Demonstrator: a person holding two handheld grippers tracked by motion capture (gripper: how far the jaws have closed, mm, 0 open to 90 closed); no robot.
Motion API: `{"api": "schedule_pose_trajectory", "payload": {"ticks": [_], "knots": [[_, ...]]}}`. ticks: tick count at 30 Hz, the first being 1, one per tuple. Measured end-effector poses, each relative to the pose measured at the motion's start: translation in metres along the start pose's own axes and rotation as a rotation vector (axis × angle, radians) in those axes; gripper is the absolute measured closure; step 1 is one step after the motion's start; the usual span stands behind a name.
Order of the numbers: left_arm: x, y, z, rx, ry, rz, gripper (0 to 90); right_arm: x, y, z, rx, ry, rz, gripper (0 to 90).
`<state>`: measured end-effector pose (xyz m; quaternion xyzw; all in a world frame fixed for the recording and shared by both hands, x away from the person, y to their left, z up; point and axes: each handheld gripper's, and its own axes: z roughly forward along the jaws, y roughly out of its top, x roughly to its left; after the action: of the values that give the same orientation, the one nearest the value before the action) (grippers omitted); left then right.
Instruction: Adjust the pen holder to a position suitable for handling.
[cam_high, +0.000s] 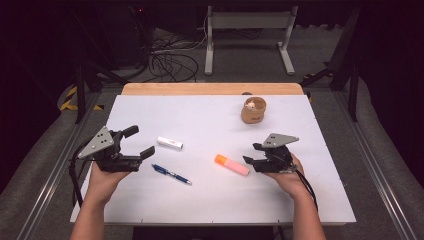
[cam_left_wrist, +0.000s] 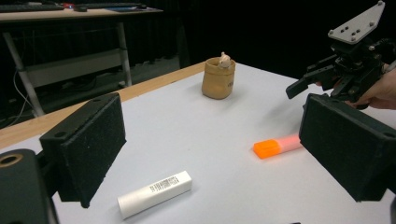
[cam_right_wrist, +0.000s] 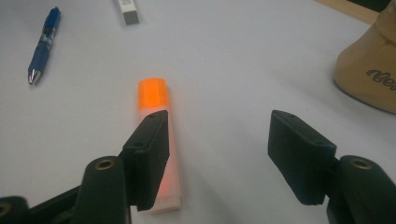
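Plainly, the orange highlighter (cam_right_wrist: 156, 154) is approached lengthwise by the right gripper (cam_right_wrist: 219, 158), jaws spread wide, its body hidden partly behind one jaw, while the left gripper (cam_high: 131, 144) is held wide open farther off.

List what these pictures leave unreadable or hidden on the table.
- Highlighter: right gripper view, its lower half sits behind the right gripper's near jaw.
- Tan pot: right gripper view, cut by the edge, its lettering only partly legible.
- White tube: left gripper view, print too small.
- Pot's contents: high view, too small.
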<state>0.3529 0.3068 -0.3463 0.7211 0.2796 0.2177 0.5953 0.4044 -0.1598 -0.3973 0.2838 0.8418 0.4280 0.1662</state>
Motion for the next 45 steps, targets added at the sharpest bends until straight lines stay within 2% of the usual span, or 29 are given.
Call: {"api": "schedule_pose_trajectory", "payload": {"ticks": [11, 18, 28, 38, 45], "knots": [[0.0, 0.0, 0.001, 0.002, 0.004, -0.002, 7.8, 0.002, -0.002, 0.01, 0.055, 0.021, -0.008, 39.7], [-0.001, -0.001, 0.002, 0.009, 0.003, 0.0, 7.8, 0.006, -0.004, 0.018, 0.11, 0.059, -0.03, 40.5], [-0.001, -0.001, 0.003, 0.01, 0.003, -0.01, 7.8, 0.012, -0.005, 0.028, 0.157, 0.093, -0.06, 41.1], [-0.001, -0.002, 0.004, 0.013, 0.007, -0.007, 7.8, 0.014, -0.005, 0.031, 0.165, 0.09, -0.063, 40.8], [-0.001, -0.002, 0.003, 0.008, 0.004, -0.01, 7.9, 0.013, -0.001, 0.03, 0.113, 0.067, -0.04, 40.6]]}}
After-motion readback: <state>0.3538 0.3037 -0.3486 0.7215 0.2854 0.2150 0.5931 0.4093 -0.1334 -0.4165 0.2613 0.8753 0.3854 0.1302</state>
